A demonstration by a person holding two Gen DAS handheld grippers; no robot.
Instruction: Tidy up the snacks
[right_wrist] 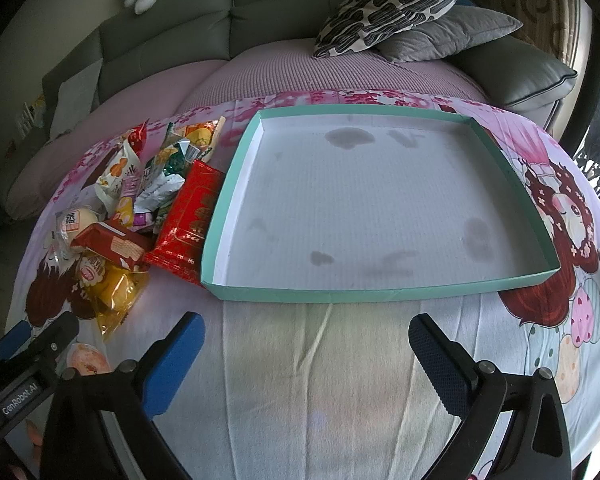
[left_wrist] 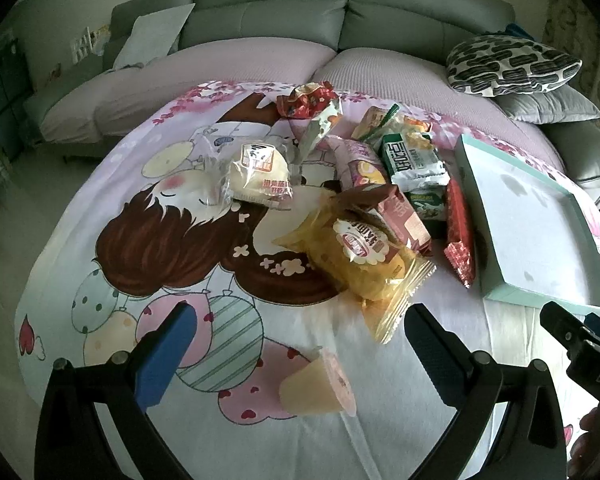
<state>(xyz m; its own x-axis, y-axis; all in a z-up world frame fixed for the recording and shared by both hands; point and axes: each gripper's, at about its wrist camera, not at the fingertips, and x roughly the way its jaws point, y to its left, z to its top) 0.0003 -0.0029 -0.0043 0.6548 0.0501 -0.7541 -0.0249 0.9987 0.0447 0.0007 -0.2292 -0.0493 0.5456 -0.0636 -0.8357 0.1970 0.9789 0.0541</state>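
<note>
Left gripper: jaws spread, nothing held; jelly cup lies between.
Right gripper: jaws spread, nothing held.
Tray: no snacks inside; snack pile heaped beside.

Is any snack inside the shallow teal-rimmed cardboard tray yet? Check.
No. The teal-rimmed tray holds only its stained white floor; the snack pile lies beside it.

left wrist: low over snack pile | right wrist: low over tray | shared: both, sofa
</note>
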